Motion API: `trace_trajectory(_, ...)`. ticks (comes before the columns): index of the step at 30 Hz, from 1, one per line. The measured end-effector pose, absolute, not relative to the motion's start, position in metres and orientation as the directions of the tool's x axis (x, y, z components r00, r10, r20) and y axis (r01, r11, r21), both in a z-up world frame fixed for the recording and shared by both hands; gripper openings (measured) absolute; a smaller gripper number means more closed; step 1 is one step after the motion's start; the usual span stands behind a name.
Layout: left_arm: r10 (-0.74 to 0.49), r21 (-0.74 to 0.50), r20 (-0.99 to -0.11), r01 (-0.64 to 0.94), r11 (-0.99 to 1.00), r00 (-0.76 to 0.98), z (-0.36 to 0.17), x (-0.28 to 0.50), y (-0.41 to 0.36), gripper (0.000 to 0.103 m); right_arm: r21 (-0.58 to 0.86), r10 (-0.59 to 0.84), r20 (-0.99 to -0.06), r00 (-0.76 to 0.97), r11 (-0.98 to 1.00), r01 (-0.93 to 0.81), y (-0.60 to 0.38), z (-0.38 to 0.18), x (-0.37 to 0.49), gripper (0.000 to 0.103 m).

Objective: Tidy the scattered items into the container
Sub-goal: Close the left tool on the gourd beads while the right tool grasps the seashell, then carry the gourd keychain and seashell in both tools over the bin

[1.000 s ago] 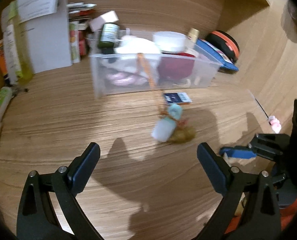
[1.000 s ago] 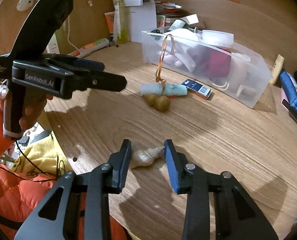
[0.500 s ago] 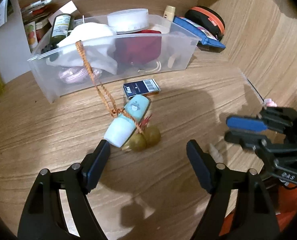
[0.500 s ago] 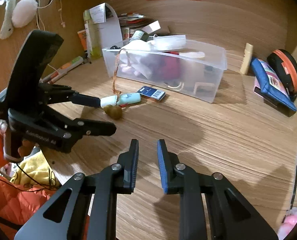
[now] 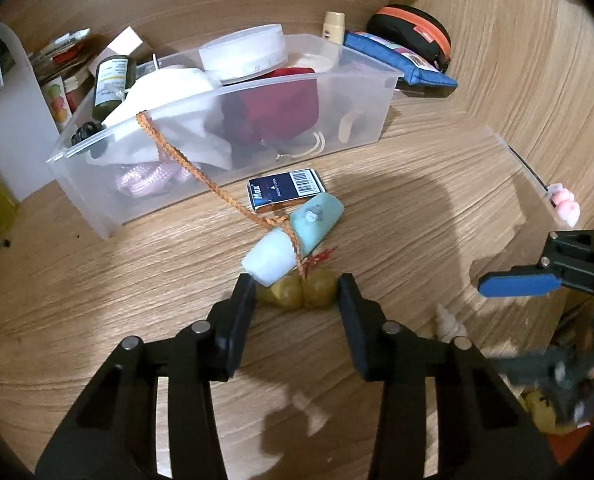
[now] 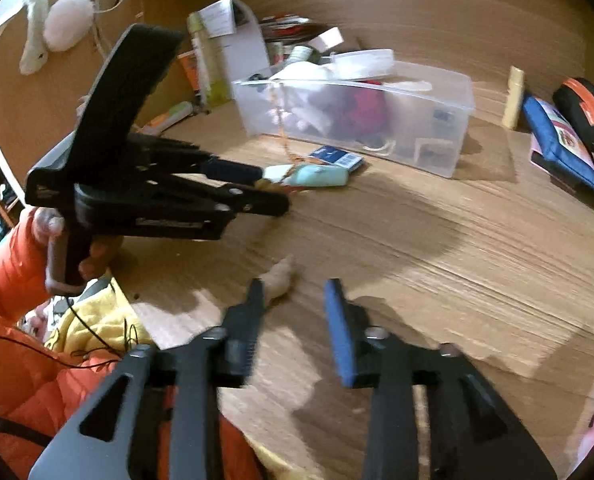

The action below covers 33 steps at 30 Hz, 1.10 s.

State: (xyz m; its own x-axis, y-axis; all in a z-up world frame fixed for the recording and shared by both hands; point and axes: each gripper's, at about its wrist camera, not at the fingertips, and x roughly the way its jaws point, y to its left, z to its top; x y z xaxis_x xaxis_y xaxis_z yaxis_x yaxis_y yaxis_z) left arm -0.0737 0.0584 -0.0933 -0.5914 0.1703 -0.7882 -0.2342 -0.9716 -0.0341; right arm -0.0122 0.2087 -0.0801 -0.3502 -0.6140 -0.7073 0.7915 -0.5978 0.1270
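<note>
The left gripper reaches down to the worktop, its fingers closing on either side of two olive-brown balls. The balls sit between the pads; whether the pads press on them yet cannot be told. An orange cord runs from the balls over a pale tube, teal at its far end and white at its near end, and up over the rim of the clear bin further back. The tube lies touching the balls on their far side. A dark blue box lies flat between the tube and the bin's front wall. The bin holds a white cloth, a red item, a white round tub, a dark bottle and pink rope.

The right gripper hangs over the near part of the worktop, its fingers opening with nothing between them. A small shell lies on the wood just beyond the tip of its left finger, outside the gap. In the left view the same shell shows near the right finger's base.

A blue pouch and a black-and-orange case lie to the bin's far right.
</note>
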Motion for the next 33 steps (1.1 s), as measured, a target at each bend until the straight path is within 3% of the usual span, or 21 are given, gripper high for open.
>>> trace_trajectory(6,0.183,-0.055,-0.783,-0.226,-0.972,-0.594,-0.093,-0.070,0.050,0.042,0.089,-0.606,-0.712,-0.354,-0.579,0.810,0.191,-0.082,-0.008,0.046)
trace_trajectory(11,0.195,-0.090,-0.753,-0.195,-0.977,-0.628,-0.082,-0.060,0.036,0.042,0.049,-0.578,-0.734,-0.358,-0.570,0.820,0.182,-0.088,-0.005,0.023)
trace_trajectory(14,0.195,-0.103,-0.728,-0.176,-0.979,-0.658,-0.072,-0.055,0.026,0.042,0.027,-0.565,-0.735,-0.373,-0.575,0.818,0.181,-0.089,-0.005,0.018)
trace_trajectory(24,0.190,-0.122,-0.655,-0.145,-0.982,-0.731,-0.044,-0.047,0.003,0.042,0.032,-0.559,-0.714,-0.422,-0.628,0.777,0.178,-0.069,-0.023,0.018)
trace_trajectory(33,0.181,-0.136,-0.590,-0.124,-0.983,-0.787,-0.017,-0.051,-0.016,0.042,0.024,-0.584,-0.624,-0.518,-0.678,0.735,0.184,-0.022,-0.048,0.018)
